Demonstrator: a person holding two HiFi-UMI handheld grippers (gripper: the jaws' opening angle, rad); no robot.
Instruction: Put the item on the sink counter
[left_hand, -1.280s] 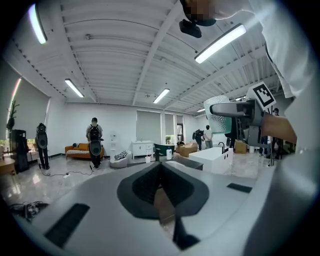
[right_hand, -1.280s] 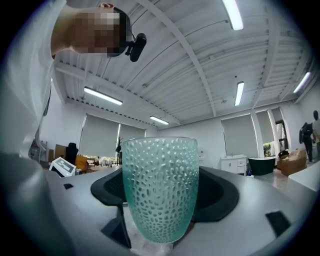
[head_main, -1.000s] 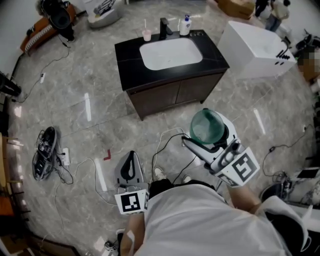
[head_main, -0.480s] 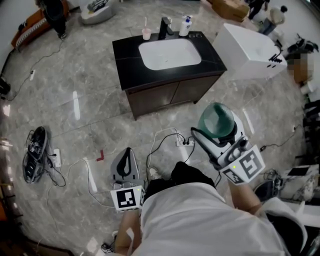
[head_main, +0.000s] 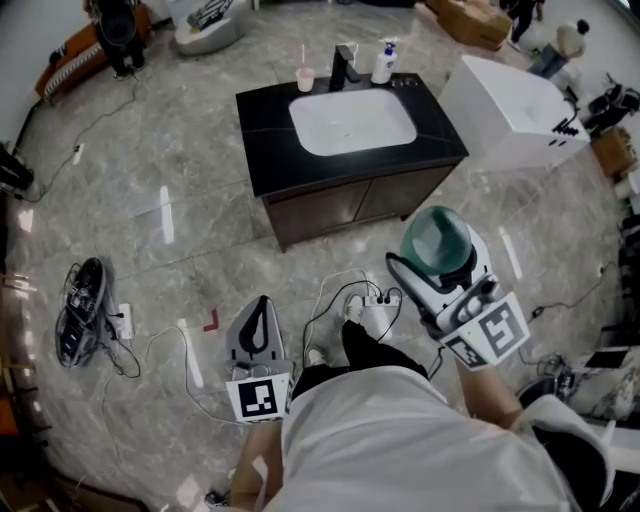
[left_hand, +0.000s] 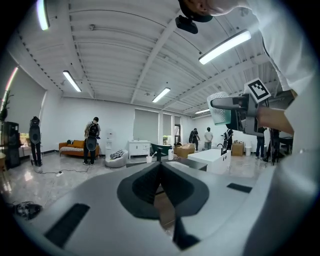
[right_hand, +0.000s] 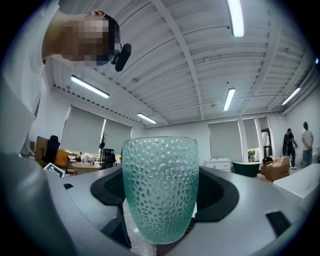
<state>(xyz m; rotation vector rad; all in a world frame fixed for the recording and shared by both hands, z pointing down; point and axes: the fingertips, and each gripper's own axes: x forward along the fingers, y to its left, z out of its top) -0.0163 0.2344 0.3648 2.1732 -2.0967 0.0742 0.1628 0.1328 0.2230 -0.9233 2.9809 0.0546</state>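
Carrying the green dimpled glass tumbler toward the vanity was judged to be the step in hand. The right gripper held the tumbler upright, with 1 jaw pressed against each side of its lower wall; the right gripper view showed the glass filling the gap between them. The tumbler was in the air above the marble floor, well short of the sink counter. The left gripper hung low at the person's side, its 2 jaws pressed together with nothing between them.

The black counter surrounded a white basin. Along its far edge stood 3 items: a pink cup, a black faucet and a soap bottle. The strips to the left and right of the basin were bare.

The next move called for closing the remaining gap to the vanity, then lowering the tumbler base-first onto 1 bare strip, clear of the basin rim. The jaws should part only once the base sat flat.
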